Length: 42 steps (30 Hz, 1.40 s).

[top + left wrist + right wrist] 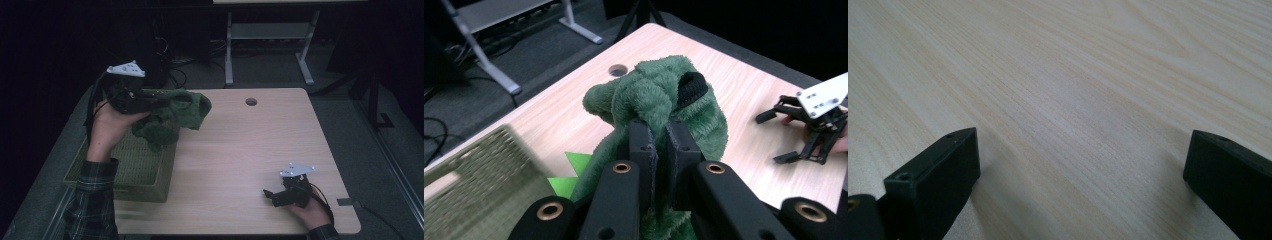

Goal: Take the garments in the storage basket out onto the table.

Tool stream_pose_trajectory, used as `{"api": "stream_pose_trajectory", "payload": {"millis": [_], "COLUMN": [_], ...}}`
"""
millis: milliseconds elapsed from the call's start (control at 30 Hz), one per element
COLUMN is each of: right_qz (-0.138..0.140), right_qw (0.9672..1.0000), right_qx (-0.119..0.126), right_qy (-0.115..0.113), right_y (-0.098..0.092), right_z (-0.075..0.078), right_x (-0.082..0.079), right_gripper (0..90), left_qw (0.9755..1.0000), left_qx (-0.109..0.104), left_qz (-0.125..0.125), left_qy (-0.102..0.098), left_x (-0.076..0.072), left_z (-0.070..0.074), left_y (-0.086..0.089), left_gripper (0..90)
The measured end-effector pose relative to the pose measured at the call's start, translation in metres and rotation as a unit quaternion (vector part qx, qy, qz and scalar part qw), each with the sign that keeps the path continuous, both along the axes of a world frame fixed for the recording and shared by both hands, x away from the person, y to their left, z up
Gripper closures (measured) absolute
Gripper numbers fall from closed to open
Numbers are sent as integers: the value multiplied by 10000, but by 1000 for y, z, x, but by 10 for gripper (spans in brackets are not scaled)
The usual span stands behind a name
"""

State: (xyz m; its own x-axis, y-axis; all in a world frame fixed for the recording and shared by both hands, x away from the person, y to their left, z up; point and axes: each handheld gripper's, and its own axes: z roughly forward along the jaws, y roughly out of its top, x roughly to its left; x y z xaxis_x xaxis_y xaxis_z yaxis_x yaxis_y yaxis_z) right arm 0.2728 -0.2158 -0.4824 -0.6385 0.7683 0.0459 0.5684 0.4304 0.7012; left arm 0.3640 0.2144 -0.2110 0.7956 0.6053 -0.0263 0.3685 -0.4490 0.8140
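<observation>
Left gripper [167,100] jaws pinch a fold of the green plush toy [172,119], held up in the air over the far right corner of the green basket [135,170] at the counter [240,150] left edge. Toy hangs from the jaws, clear of the counter top. In the left gripper view the fabric is squeezed tight between both jaws. Right gripper [270,195] rests low at the near right of the counter, jaws spread wide, nothing between them.
</observation>
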Motion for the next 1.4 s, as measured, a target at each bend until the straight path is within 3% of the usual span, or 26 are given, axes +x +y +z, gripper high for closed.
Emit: {"api": "stream_pose_trajectory", "payload": {"millis": [233, 500, 833, 1000, 1167, 1300, 1367, 1400], "right_qz": [6, 2, 4, 6, 7, 7, 6, 6], "right_qw": [10000, 10000, 10000, 10000, 10000, 10000, 10000, 10000], "right_qx": [1, -11, -6, -11, -10, -9, -2, -2], "right_qy": [-19, -12, -14, -14, -12, -14, -14, -14], "right_y": [0, 0, 0, 0, 0, 0, 0, 0], "right_z": [0, 0, 0, 0, 0, 0, 0, 0], "right_x": [0, 0, 0, 0, 0, 0, 0, 0], "right_gripper": [13, 12, 12, 12, 12, 12, 12, 12], "left_qw": [9998, 9988, 9971, 9966, 9960, 9951, 9939, 9939], "left_qx": [23, 91, 62, 148, 174, 149, 156, 156], "left_qz": [-215, -483, -749, -787, -839, -905, -963, -963], "left_qy": [-20, 20, 115, 176, 251, 383, 508, 508], "left_x": [-1, -1, -3, -7, -9, -10, -9, -9], "left_z": [0, -8, -21, -37, -52, -68, -84, -84], "left_y": [-31, -76, -115, -137, -147, -155, -161, -161], "left_gripper": [838, 838, 838, 838, 838, 838, 837, 837]}}
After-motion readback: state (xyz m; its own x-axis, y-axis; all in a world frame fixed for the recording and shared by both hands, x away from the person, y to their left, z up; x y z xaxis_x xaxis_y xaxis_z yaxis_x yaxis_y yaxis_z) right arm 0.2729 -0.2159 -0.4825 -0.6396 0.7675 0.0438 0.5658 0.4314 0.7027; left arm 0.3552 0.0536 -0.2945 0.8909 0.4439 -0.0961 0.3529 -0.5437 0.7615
